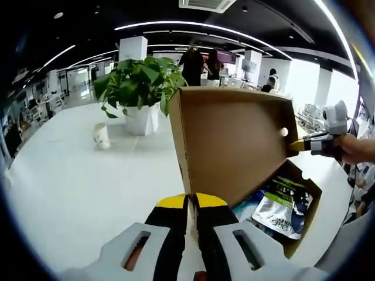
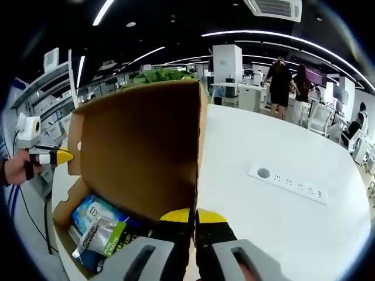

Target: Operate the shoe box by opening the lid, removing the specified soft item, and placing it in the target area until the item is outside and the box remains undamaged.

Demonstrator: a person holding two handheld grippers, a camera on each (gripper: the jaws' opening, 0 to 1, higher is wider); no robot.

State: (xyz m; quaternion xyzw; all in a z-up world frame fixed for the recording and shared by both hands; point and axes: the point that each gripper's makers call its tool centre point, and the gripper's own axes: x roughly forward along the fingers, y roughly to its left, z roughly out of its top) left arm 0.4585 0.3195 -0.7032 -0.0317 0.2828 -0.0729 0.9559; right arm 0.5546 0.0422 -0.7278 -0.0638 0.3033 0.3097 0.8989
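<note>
At the time of inspection the shoe box (image 1: 293, 211) sat on the white surface (image 1: 88, 175) with its lid (image 1: 234, 146) raised upright, so the opening step was judged done and the removal step not yet begun. In the left gripper view, the left tongs (image 1: 192, 206) stood together at the lower edge of the lid, their yellow tips pressed on the cardboard and apparently clamped on it. The right gripper view showed the right tongs (image 2: 193, 218) likewise closed on the lid's opposite edge. Each view also caught the other tongs, held in a hand, at the far side of the lid. The soft item, taken to be the packets (image 1: 280, 212) with blue, white and green print, lay inside the open box below the lid; which packet was the specified one could not be told. A potted plant (image 1: 140, 88) and a small pale object (image 1: 102, 136) stood well apart from the box, and a power strip (image 2: 287, 182) lay on the surface to the other side. No damage to the box was visible. In my judgement, the next move called for one pair of tongs to release the lid while the other kept it upright, then to reach down and take a packet gently, lifting it clear without snagging the box walls.
</note>
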